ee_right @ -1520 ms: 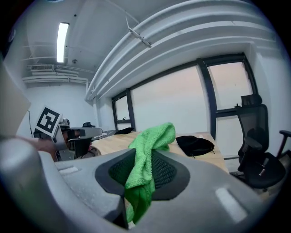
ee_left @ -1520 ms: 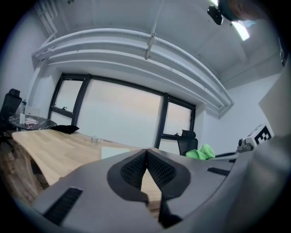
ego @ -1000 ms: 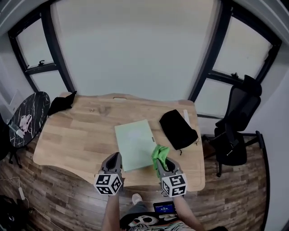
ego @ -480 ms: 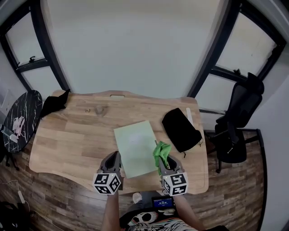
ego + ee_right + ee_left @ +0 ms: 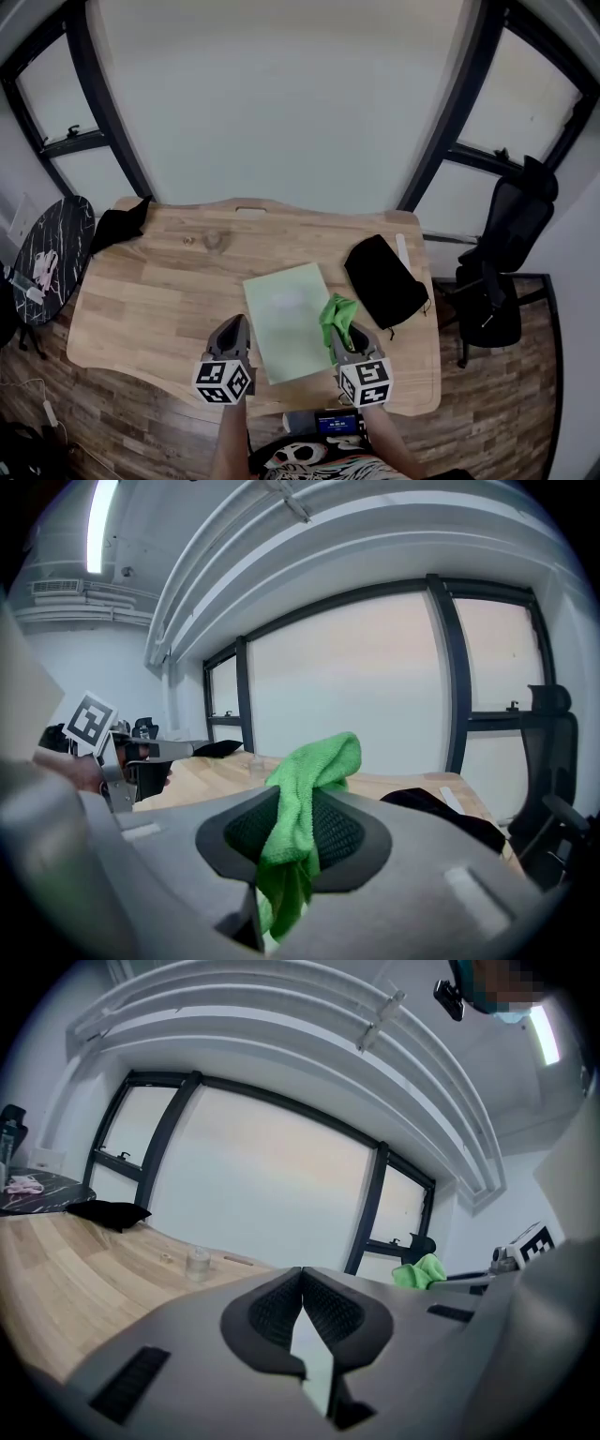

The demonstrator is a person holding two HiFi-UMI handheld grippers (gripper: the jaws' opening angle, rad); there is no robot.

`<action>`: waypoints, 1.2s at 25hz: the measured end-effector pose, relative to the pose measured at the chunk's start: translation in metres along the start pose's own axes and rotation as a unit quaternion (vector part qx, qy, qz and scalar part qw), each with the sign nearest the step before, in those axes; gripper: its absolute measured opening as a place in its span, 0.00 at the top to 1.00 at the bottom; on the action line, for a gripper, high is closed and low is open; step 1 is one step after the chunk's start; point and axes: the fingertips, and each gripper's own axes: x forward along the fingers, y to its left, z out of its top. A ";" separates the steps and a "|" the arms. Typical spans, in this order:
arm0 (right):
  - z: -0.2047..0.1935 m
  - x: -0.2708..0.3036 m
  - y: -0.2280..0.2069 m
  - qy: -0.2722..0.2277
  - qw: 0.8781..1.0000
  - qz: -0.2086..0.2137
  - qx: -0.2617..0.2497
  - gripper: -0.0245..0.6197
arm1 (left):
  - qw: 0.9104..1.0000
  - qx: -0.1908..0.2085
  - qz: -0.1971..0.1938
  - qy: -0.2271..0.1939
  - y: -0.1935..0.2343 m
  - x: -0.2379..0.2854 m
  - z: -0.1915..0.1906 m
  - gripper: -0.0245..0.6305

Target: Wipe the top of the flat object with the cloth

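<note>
Head view: both claws sit farther in over the table (image 5: pixel 155 300) than a second ago; right claw (image 5: pixel 339 332) clamps the green cloth (image 5: pixel 334 312) beside the flat object (image 5: pixel 286 323)'s right edge; left claw (image 5: pixel 234 326) is closed, empty; wiping seems imminent.

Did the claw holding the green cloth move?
Yes. The right claw with the green cloth has gone forward along the right edge of the flat object, away from the near edge of the table.

Wooden desk (image 5: pixel 150 300), office chair (image 5: pixel 506 253), windows (image 5: pixel 56 112)
</note>
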 end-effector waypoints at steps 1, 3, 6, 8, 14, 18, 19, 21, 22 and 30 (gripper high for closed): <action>-0.002 0.002 -0.001 0.001 1.000 0.002 0.000 0.82 | 1.000 0.001 0.002 0.002 0.002 0.003 -0.002 0.95; -0.004 0.009 -0.005 0.002 1.000 0.002 0.003 0.82 | 1.000 0.006 0.002 0.009 0.004 0.010 -0.006 0.95; -0.007 0.018 -0.010 0.005 1.000 0.000 0.010 0.82 | 1.000 0.010 0.001 0.024 0.007 0.017 -0.013 0.95; -0.010 0.023 -0.011 0.010 1.000 0.003 0.014 0.82 | 0.999 0.006 0.004 0.031 0.011 0.018 -0.017 0.95; -0.013 0.048 -0.013 0.022 1.000 0.008 0.015 0.82 | 0.998 0.005 0.015 0.053 0.030 0.029 -0.028 0.95; -0.019 0.062 -0.021 0.034 0.999 0.004 0.017 0.82 | 0.997 -0.003 0.014 0.072 0.036 0.037 -0.044 0.95; -0.020 0.066 -0.022 0.036 0.999 0.003 0.017 0.82 | 0.997 -0.004 0.014 0.076 0.039 0.039 -0.047 0.95; -0.020 0.073 -0.025 0.041 0.999 0.001 0.017 0.82 | 0.996 -0.008 0.017 0.086 0.045 0.044 -0.055 0.95; -0.021 0.077 -0.025 0.044 0.999 0.001 0.017 0.82 | 0.996 -0.011 0.018 0.091 0.048 0.045 -0.059 0.95; -0.025 0.113 -0.036 0.067 0.998 0.004 0.008 0.82 | 0.994 -0.024 0.007 0.110 0.060 0.066 -0.075 0.95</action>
